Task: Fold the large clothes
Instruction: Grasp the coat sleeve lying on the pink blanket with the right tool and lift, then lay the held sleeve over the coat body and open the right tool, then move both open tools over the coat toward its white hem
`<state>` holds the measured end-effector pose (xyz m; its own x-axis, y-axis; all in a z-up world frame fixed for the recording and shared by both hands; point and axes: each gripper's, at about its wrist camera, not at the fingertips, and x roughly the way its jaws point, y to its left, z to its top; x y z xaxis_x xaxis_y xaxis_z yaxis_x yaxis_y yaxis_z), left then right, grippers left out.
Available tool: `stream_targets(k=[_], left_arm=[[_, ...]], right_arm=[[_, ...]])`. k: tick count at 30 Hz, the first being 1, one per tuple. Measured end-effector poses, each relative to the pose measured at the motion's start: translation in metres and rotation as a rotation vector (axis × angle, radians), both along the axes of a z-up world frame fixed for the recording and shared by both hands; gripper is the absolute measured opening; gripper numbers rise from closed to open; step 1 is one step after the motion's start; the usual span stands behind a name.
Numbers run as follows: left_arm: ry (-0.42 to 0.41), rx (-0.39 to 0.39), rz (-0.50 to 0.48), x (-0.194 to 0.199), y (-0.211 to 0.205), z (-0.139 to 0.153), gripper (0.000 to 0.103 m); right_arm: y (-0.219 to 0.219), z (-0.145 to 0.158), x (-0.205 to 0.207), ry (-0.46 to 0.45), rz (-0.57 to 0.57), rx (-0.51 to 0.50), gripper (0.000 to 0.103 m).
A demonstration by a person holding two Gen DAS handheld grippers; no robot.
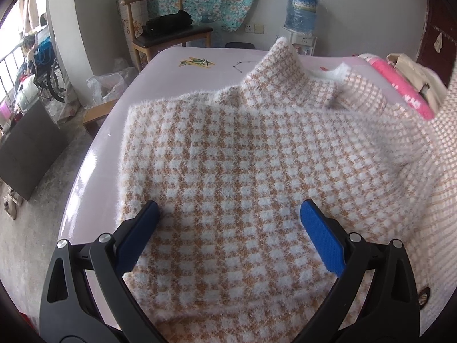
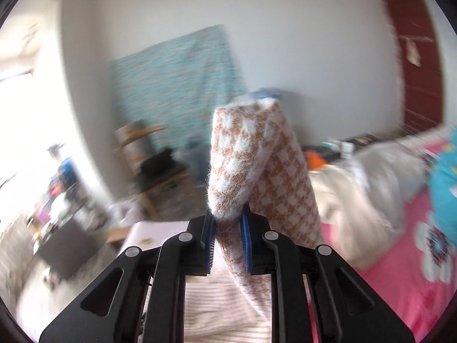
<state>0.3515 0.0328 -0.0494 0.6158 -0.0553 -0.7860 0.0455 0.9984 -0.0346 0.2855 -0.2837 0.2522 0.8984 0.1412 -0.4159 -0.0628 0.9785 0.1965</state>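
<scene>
A fluffy orange-and-white checked sweater (image 1: 242, 154) lies spread over a pale pink table (image 1: 94, 154). My left gripper (image 1: 228, 214) hovers over its near part, jaws wide open, blue pads (image 1: 322, 240) either side of the fabric without pinching it. The sweater's right side is lifted in a blurred fold (image 1: 362, 91). In the right wrist view my right gripper (image 2: 227, 223) is shut on a fold of the sweater (image 2: 251, 165), holding it up in the air well above the table; the cloth stands above the fingers and hangs down behind them.
A wooden chair (image 1: 168, 31) with black clothing stands beyond the table's far-left corner. A water dispenser (image 1: 301, 14) is at the far wall. A pink item and beige cloth (image 1: 408, 85) lie at the right. A bed with pink bedding (image 2: 400, 243) is at the right.
</scene>
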Motion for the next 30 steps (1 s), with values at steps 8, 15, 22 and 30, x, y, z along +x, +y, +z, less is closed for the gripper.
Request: stream_targets(k=[8,15,22,30], left_arm=[[-0.022,-0.110,-0.071,-0.051,0.049,0.030,0.095],[-0.036,-0.243,-0.127,-0.084,0.088,0.035,0.093],[-0.005,-0.388,-0.102,-0.022,0.076,0.038,0.072],[0.124,-0.285,0.020,0.053,0.060,0.003,0.035]], right_arm=[[0.169,-0.111,0.054,0.299,0.389,-0.028,0.043],[0.148,-0.207,0.067,0.548,0.439,0.073,0.062],[-0.011,-0.202,0.074,0.502,0.114,0.102,0.062],[-0.123,-0.256,0.102,0.603,-0.076,0.217,0.058]])
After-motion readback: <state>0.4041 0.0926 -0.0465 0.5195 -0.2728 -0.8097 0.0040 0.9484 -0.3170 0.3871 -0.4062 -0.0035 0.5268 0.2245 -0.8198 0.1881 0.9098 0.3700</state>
